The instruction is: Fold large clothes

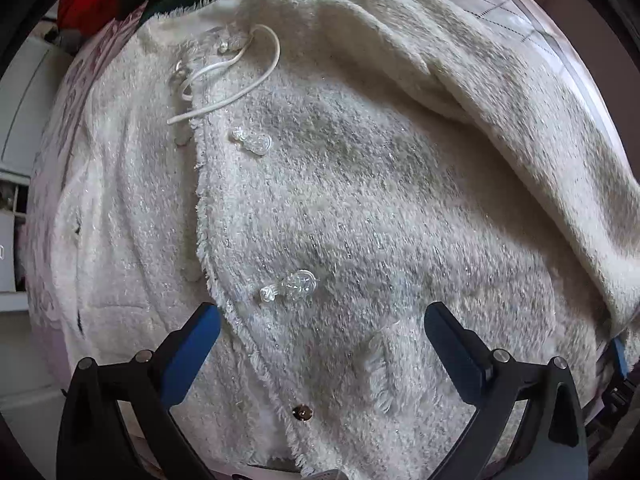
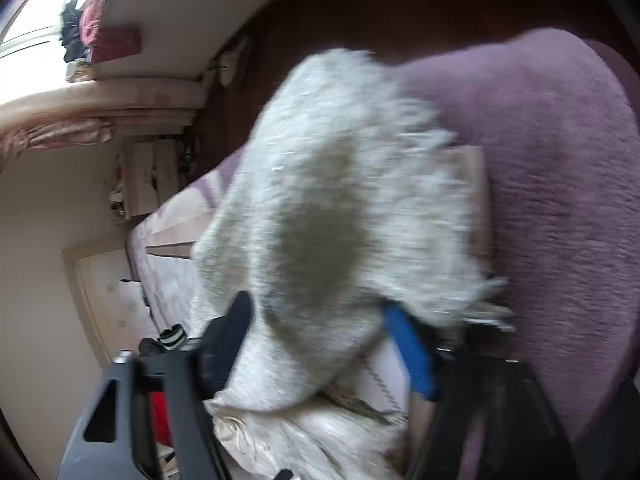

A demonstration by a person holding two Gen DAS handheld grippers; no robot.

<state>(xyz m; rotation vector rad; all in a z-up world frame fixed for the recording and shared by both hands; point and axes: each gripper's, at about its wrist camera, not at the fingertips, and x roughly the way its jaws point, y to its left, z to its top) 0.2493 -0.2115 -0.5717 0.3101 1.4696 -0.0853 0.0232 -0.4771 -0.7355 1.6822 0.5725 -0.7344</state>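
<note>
Right view blurred; sleeve point(image 2: 328, 216) hides fingers point(image 2: 408, 352), grip unclear.

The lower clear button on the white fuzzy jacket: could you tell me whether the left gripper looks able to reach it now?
Probably yes. The left gripper is open, and the lower clear button lies uncovered on the jacket just ahead of its fingertips, with nothing between them.

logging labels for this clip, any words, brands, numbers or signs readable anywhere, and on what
None can be read in either view.
The fluffy white jacket shows clear buttons, a metal snap and a white cord, but no tag or print.
The pale boxes by the wall in the right wrist view carry faint marks, too blurred to read.
The sleeve in the right claw is blurred and shows no lettering.
</note>
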